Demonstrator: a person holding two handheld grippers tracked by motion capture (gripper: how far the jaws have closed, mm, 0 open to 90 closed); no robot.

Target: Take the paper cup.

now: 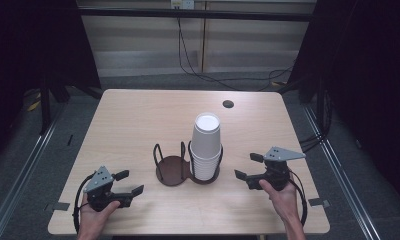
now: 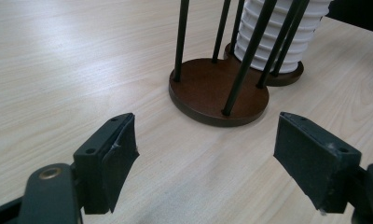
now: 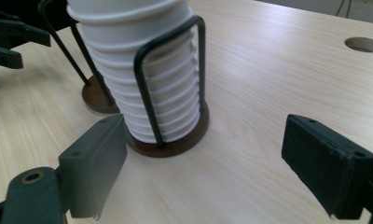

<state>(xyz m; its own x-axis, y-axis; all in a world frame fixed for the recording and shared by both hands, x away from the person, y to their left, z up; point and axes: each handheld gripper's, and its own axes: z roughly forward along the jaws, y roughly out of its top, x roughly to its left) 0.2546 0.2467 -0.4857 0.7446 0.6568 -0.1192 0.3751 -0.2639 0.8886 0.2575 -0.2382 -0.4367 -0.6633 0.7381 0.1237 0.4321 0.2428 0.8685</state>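
At the table's centre, a tall stack of white paper cups [image 1: 206, 147] is sitting in the right bay of a two-bay wire cup holder [image 1: 174, 170], its empty bay at nine o'clock. The right gripper [image 1: 249, 166], jaws spread and gripping nothing, is facing the stack from four o'clock; it should probably be closing gently on the topmost cup alone, lifting straight. The left gripper [image 1: 129, 182] is waiting at seven o'clock, jaws likewise parted and empty.

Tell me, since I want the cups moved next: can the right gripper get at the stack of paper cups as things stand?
Probably yes. The right gripper stands open beside the stack of paper cups, with bare table between them. The holder's wire loops cage the lower cups, so the free upper part looks easier to grasp.
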